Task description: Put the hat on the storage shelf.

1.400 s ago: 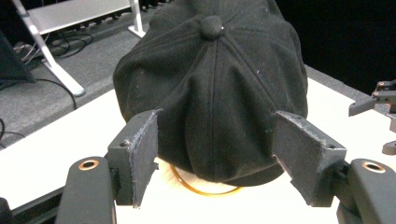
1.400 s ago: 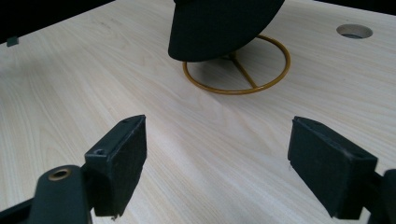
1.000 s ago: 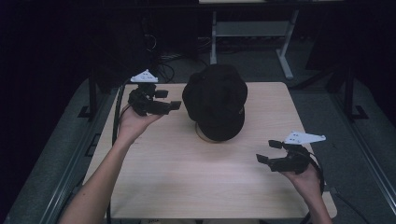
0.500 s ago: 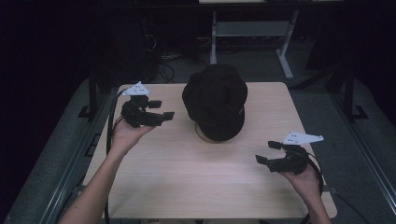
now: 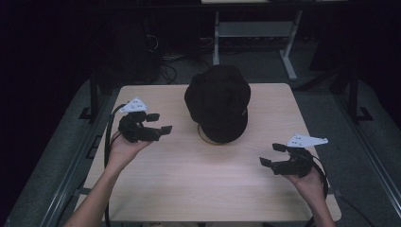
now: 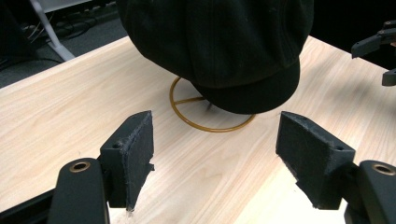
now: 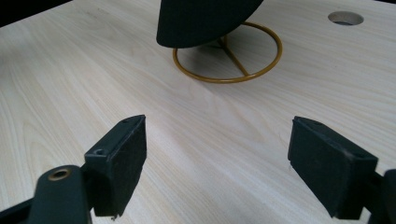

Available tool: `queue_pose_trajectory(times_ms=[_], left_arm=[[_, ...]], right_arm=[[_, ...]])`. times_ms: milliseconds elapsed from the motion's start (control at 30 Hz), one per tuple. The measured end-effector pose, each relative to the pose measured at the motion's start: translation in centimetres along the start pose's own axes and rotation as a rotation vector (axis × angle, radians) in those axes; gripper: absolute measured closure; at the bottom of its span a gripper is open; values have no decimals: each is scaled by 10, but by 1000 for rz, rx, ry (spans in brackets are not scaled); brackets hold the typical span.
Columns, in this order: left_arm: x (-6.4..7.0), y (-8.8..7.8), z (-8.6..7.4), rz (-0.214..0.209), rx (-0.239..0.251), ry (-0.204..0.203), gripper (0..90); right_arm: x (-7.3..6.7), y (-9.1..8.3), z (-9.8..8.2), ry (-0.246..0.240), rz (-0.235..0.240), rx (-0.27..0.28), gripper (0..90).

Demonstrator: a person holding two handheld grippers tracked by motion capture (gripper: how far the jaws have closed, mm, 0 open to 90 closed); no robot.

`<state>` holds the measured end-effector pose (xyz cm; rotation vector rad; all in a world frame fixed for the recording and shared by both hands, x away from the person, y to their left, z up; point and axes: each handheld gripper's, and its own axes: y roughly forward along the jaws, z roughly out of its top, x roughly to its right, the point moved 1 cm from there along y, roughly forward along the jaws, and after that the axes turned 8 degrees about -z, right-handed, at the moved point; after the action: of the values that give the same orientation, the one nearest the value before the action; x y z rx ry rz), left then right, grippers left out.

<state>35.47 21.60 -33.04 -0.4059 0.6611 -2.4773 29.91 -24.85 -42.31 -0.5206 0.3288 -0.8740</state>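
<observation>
A black cap (image 5: 217, 101) sits on a stand with a gold ring base (image 6: 205, 122) in the middle of the wooden table (image 5: 189, 179). Left of the cap, my left gripper (image 5: 159, 123) hovers over the table, open and empty, jaws pointing at the cap (image 6: 219, 42). My right gripper (image 5: 272, 154) is at the table's right front, open and empty, also aimed toward the ring base (image 7: 229, 60) and the cap's brim (image 7: 201, 21).
A round cable hole (image 7: 345, 17) is in the tabletop beyond the stand. The other gripper (image 6: 378, 46) shows at the far right of the left gripper view. A white desk frame (image 5: 255, 33) and cables stand on the dark floor behind the table.
My left gripper has moved down and toward the table's front left, away from the cap. The right gripper has stayed where it was.
</observation>
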Motion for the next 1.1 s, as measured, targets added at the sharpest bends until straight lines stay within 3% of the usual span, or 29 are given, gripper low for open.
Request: queue_pose_trajectory(times_ms=[400,1100], left_arm=[[3,-4,-24,-18,21,-25,270],[9,-9,-70,0,43,-51,249]], right_arm=[[-1,3,-2,-6,-1,-16,191],[-2,5,-11,-6,3,-45,191]])
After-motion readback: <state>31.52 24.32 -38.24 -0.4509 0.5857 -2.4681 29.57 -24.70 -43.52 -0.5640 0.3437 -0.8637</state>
